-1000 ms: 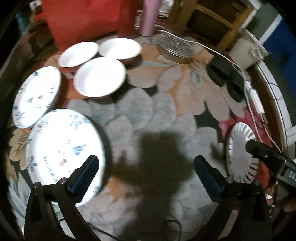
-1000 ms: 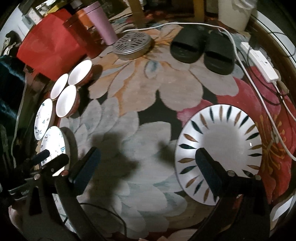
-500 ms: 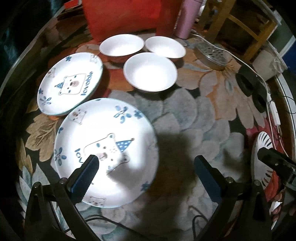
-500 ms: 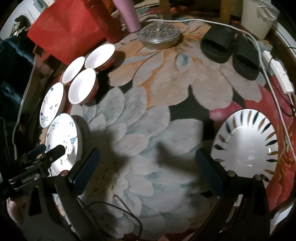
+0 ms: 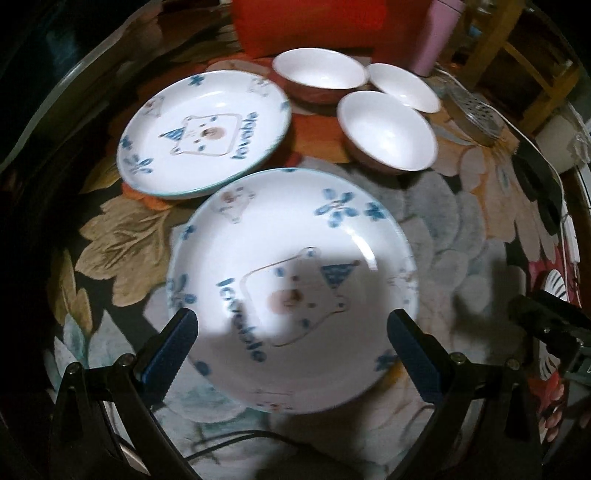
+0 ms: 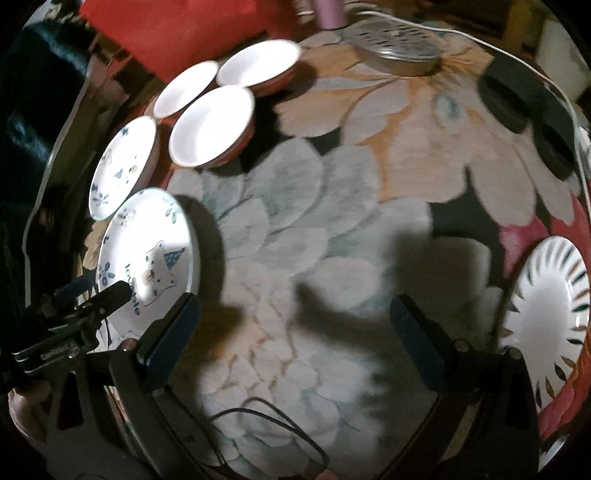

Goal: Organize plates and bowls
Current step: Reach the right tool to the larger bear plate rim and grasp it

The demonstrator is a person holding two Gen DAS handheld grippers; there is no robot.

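- Fingers of the left gripper [image 5: 291,347] are spread wide and released, hovering over the near bear plate [image 5: 295,280], 1 finger over its left rim and 1 over its right rim; whether they touch it cannot be told.
- Fingers of the right gripper [image 6: 295,332] are likewise spread and hold nothing, hanging above bare rug [image 6: 332,221] between the bear plates and the striped plate [image 6: 546,314].
- Rug underneath is large and floral, with grey, tan and red petals on black; everything lies on it.
- Near bear plate is white with a blue-hatted bear, blue flowers and blue lettering, lying flat on the rug, partly in the gripper's shadow.
- Second bear plate [image 5: 203,133] of the same pattern lies just behind it, rims close; contact cannot be told.
- 3 white bowls [image 5: 388,133] with reddish outsides stand clustered right of the second plate, upright and close together.
- Striped plate sits well apart at the right edge of the right wrist view, white with dark and gold radial dashes.
- Red bag [image 6: 173,29] stands behind the bowls, with a pink tumbler [image 5: 436,33] beside it.
- Round metal strainer [image 6: 399,48], 2 black slippers [image 6: 513,99] and a white cable [image 6: 517,55] lie farther off.
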